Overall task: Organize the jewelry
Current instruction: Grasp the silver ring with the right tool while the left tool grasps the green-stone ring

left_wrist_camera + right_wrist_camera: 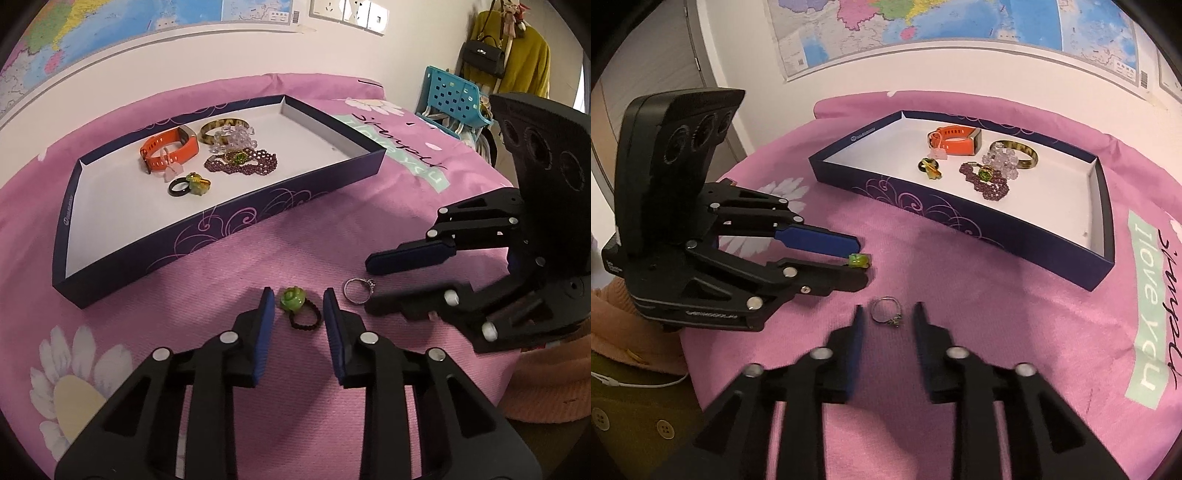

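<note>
We see left gripper point(298, 295) parted around green-bead ring with black beaded band point(297, 306), pads clear of it | right gripper point(886, 310) parted around thin silver ring point(886, 311), not gripping | both rings lie on pink cloth-covered tabletop point(258, 251), near dark purple cardboard tray point(236, 218) holding orange watch band point(168, 151).

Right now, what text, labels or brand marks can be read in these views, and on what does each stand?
"I love you": mint patch on the pink cloth.
Black cursive beside it: not legible.
Small white logo on the box wall: too small.
Embossed mark on the left gripper body: upside down, unreadable.
Wall map labels and barcode: too small.
</note>
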Available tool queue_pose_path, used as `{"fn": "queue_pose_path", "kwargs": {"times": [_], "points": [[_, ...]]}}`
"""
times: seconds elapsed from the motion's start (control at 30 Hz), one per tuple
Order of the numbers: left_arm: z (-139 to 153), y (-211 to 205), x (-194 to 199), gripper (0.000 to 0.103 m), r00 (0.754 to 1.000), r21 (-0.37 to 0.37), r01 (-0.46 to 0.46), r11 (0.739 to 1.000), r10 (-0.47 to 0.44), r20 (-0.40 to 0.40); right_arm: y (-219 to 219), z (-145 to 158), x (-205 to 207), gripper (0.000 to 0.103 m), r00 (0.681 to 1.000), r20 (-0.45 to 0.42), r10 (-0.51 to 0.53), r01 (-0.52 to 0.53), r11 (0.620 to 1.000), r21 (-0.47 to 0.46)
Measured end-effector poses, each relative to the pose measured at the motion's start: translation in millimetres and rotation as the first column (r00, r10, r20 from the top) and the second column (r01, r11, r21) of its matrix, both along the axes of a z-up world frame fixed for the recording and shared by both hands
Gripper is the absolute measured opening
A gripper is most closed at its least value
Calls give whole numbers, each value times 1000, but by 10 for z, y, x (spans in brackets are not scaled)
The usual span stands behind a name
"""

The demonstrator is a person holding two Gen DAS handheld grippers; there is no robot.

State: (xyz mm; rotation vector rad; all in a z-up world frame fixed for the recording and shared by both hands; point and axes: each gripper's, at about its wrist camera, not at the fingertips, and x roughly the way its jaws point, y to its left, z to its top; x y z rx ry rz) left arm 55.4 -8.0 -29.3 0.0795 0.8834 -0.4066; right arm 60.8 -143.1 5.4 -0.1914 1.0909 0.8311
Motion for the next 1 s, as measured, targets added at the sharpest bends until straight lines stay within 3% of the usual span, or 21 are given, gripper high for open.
{"fn": "queue_pose_path", "kwargs": {"times": [0.2,0.3,0.37,0.43,0.63,0.83,1.0], "points": [[2,22,12,18,1000,3,-21,1000,21,-1,81,-9,-28,30,999,38,17,-15,999,-38],[2,34,15,17,1000,-3,-29,1000,29,-3,111,-11,-49,28,998,62,24,-20,998,-63],[2,40,16,17,1000,-7,-31,999,31,-3,109,-11,-50,21,997,71,18,-13,997,-70],[3,43,16,19,1000,-8,-30,1000,30,-4,99,-9,-42,16,998,67,17,-12,998,-67],[13,49,15,27,1000,-24,-24,999,24,-4,93,-10,-29,14,998,62,14,-10,998,-60],[11,19,42,27,1000,-10,-30,1000,30,-3,70,2,-12,14,999,53,1,2,999,-46],[7,21,56,18,999,-2,-45,999,45,-3,26,11,16,14,999,42,-20,21,999,-28]]}}
